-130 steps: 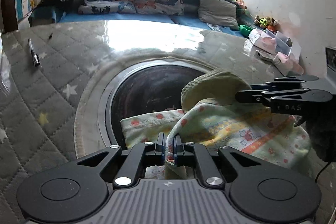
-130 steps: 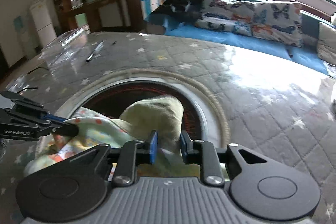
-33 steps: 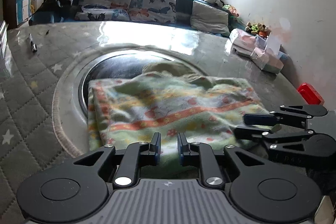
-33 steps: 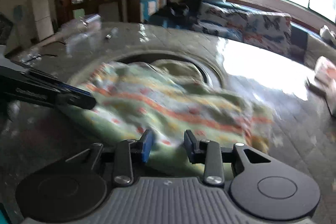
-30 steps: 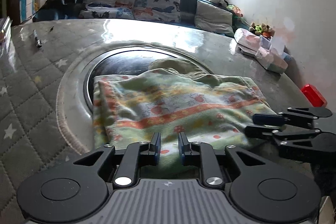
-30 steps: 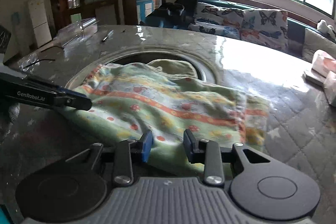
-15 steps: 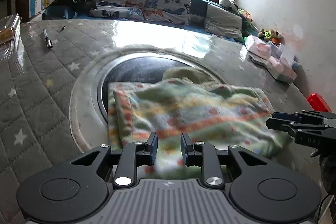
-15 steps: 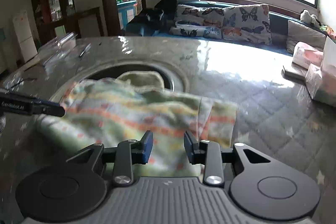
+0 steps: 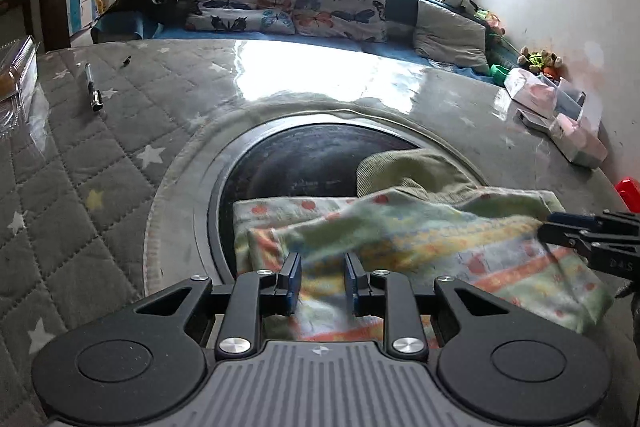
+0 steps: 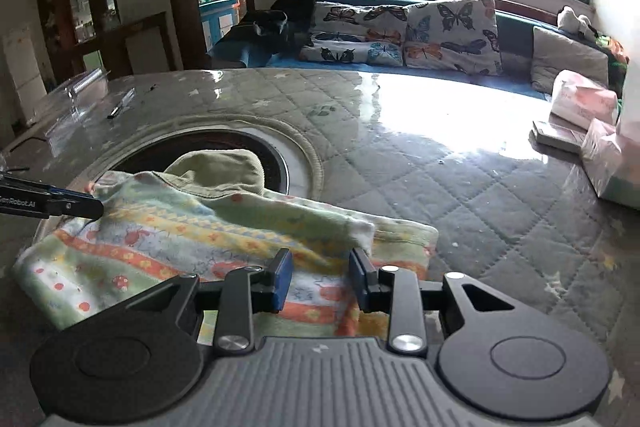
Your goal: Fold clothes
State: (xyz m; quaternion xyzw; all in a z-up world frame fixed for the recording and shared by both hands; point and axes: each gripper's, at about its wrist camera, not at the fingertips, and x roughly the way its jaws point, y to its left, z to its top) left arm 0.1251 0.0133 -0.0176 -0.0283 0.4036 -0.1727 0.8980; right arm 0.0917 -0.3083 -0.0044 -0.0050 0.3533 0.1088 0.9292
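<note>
Tools (image 9: 322, 277) (image 10: 322, 279) parted, empty, over garment (image 10: 224, 227)

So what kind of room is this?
Probably a home living room: a blue sofa with butterfly cushions, stuffed toys by the wall, and a big quilt-covered table.

White lettering "GenRobot.AI", its start cut off, is showing on the black left gripper (image 10: 94, 207); "DAS" is showing on the black right gripper (image 9: 544, 231).

The garment's (image 9: 420, 247) upper fold is motion-blurred; the right claw (image 9: 560, 233), cut off at frame edge, perhaps touches it.
</note>
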